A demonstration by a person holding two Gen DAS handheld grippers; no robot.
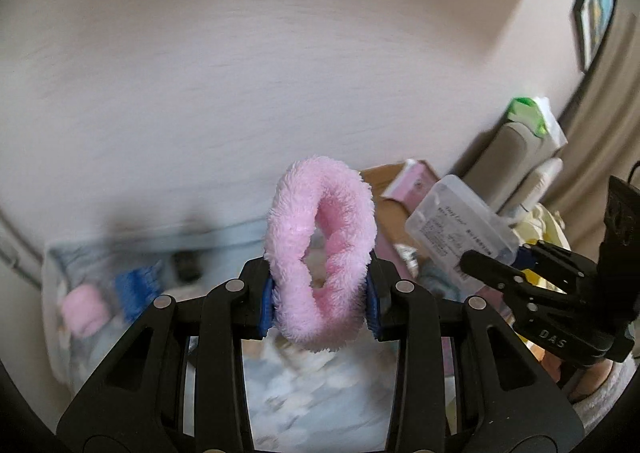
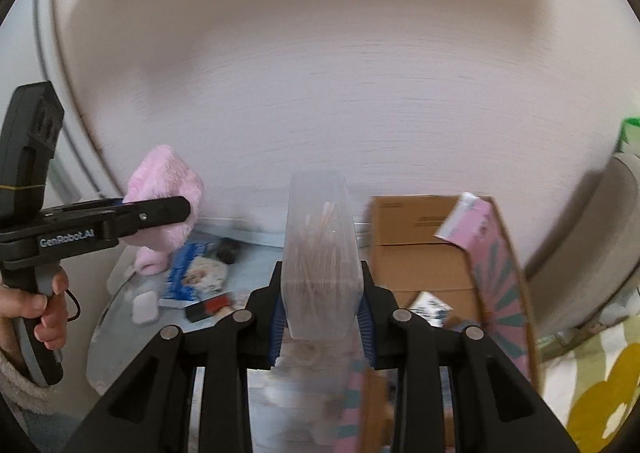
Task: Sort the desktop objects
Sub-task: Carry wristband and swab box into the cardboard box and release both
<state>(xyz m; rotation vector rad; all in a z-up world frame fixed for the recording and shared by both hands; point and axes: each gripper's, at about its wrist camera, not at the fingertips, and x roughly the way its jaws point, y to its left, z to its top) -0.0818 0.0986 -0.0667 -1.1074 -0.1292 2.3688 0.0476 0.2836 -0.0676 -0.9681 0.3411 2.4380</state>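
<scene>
1. The left gripper [image 1: 320, 303] is pinching a fluffy pink hair band [image 1: 320, 253], its blue pads pressed into the band's lower sides. The band stands upright as a squashed ring, its long axis running up and away from the jaws, its hole facing the left wrist camera.
2. The right gripper [image 2: 320, 317] is clamped on a clear plastic box [image 2: 320, 257] of thin wooden sticks. The box stands on end between the pads, long axis pointing up and forward; the sticks inside lie roughly along it.
3. Both things are held up in the air, above a cluttered light blue surface [image 2: 256, 265], with a pale wall behind.
4. Seen from the left wrist, the box carries a white label with small print, too blurred to read.
5. The right gripper's body reads "DAS"; the left one reads "GenRobot.AI", with a hand [image 2: 44, 313] around its handle.
6. A brown cardboard box [image 2: 420, 241] sits just right of the held box, a pink packet [image 2: 480, 237] leaning inside it; its printing is unreadable.
7. A blue packet [image 2: 192, 273] lies below the hair band.
</scene>
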